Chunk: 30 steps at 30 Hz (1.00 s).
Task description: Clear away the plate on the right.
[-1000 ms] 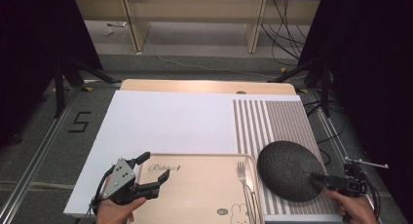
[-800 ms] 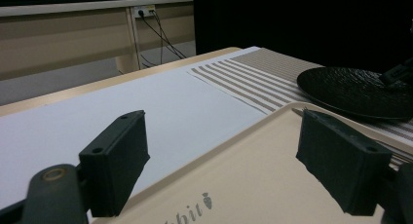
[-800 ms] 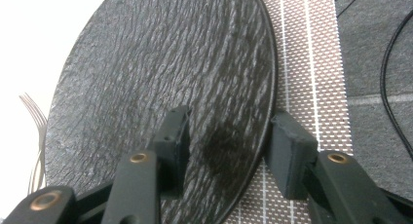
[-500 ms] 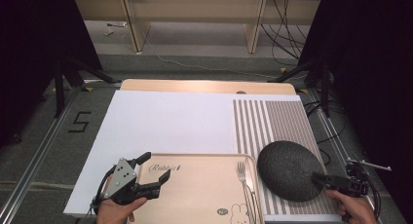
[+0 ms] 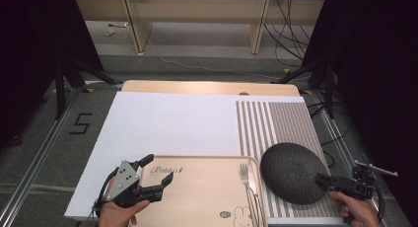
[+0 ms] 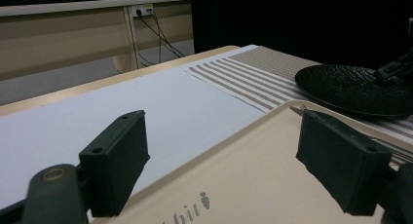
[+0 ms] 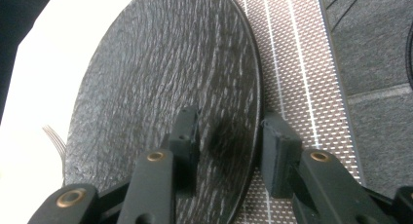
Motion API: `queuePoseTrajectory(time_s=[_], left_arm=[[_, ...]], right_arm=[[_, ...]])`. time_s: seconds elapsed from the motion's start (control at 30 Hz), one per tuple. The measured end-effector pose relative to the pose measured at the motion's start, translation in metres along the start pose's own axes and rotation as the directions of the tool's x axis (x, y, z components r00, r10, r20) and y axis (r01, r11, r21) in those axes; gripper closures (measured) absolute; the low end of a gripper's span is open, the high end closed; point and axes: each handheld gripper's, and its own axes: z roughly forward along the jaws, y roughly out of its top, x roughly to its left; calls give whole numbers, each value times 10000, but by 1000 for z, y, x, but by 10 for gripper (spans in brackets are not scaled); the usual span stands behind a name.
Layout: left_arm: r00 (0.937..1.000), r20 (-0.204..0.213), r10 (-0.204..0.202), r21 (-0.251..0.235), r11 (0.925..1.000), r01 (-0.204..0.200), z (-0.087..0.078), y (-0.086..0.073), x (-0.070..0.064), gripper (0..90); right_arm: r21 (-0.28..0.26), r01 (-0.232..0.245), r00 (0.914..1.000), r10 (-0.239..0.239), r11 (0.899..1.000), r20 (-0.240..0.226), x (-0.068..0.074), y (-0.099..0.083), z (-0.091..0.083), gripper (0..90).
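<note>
- Black and rough-textured, the round plate (image 5: 291,171) lies on the striped placemat (image 5: 276,121) at the right end of the worktop (image 5: 207,87), just beside the right edge of the beige tray (image 5: 202,197).
- In the right gripper view the right hand-held gripper (image 7: 228,136) has 1 jaw above the plate's face and the other past its rim, over the placemat; a gap shows between each jaw and the rim, so it straddles the near edge without clamping it.
- In the high view the right hand-held gripper (image 5: 325,180) reaches the plate's lower right edge, with the person's right hand (image 5: 356,209) behind it at the worktop's corner.
- The left hand-held gripper (image 5: 156,176) stands wide open over the tray's near left corner, its 2 jaws well apart with nothing between them; the left hand (image 5: 118,213) holds it from below.
- In the left gripper view the jaws frame the tray's bare surface, where a small printed carrot (image 6: 205,200) and part of a word show.
- A fork (image 5: 246,180) lies on the tray along its right rim, tines pointing away from the person, near the plate but apart from it.
- A rabbit drawing (image 5: 241,214) sits at the tray's near right part.
- White sheet (image 5: 172,121) covers the left and middle of the worktop, touching the placemat's left edge, and the tray rests on its near part.
- A "5" (image 5: 81,123) is marked on the grey floor left of the worktop.
</note>
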Motion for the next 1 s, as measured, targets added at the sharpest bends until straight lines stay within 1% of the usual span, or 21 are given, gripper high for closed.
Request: queuePoseTrajectory(time_s=[0.1,0.13,0.27,0.4,0.5,0.53,0.6,0.83,0.9,1.0], left_arm=[[10000,5,46,50,10000,-46,1,0,0,183],[10000,12,44,54,10000,-44,1,0,0,183],[10000,22,35,58,10000,-35,1,0,0,183],[10000,23,19,39,10000,-19,2,0,0,183],[10000,42,40,59,10000,-40,2,0,0,184],[10000,37,28,43,10000,-28,2,0,0,184],[10000,35,26,43,10000,-26,2,0,0,185],[10000,40,65,61,10000,-65,2,0,0,186],[10000,19,35,31,10000,-35,2,0,0,186],[10000,22,64,53,10000,-64,2,0,0,187]], right_arm=[[-57,-353,9991,352,9994,-251,-2,0,0,648],[-78,-416,9988,414,9991,-246,-2,0,1,648],[-149,-510,9978,504,9986,-422,-6,-1,1,665],[-191,-678,9963,667,9975,-542,-6,-1,2,671],[-182,-833,9951,822,9964,-549,-7,-1,2,698],[-242,-772,9958,759,9967,-506,-8,-1,3,712],[-239,-798,9958,786,9965,-467,-9,-1,2,728],[-251,-1172,9907,1151,9928,-726,-13,-1,1,759],[-322,-1350,9876,1319,9903,-856,-13,-1,1,771],[-400,-1451,9837,1398,9886,-1131,-13,0,-2,794]])
